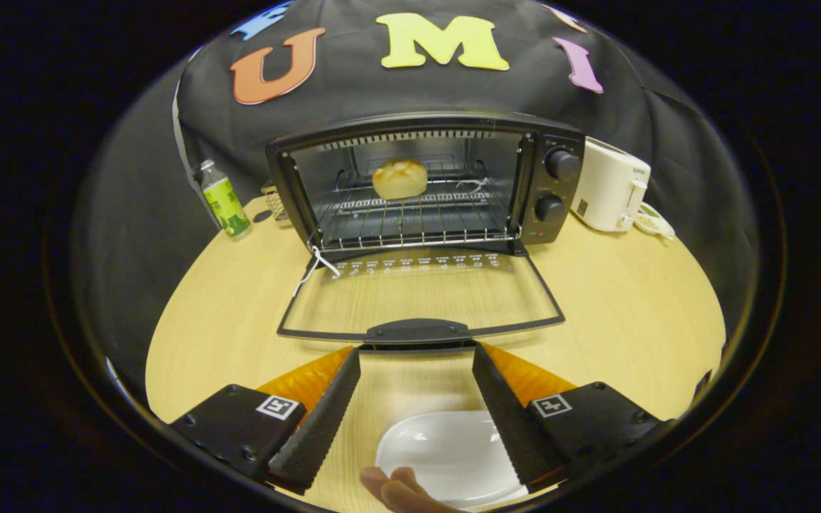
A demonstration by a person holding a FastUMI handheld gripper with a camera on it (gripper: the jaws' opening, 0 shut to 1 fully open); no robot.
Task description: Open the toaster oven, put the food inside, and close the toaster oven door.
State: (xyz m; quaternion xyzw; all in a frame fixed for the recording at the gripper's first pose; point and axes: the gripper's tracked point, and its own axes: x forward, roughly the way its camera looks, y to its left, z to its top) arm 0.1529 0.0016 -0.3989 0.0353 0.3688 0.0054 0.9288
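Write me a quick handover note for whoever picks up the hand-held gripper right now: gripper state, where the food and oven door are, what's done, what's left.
Hand-held gripper: open, holding nothing, its fingers spread just short of the door handle.
Bread roll: on the wire rack inside the toaster oven.
Door: folded fully down, lying flat over the wooden table.
White plate: empty, between the fingers, with a person's fingertips at its near edge.
Done: oven opened, food put inside.
Left: lift the door by its handle and shut it.
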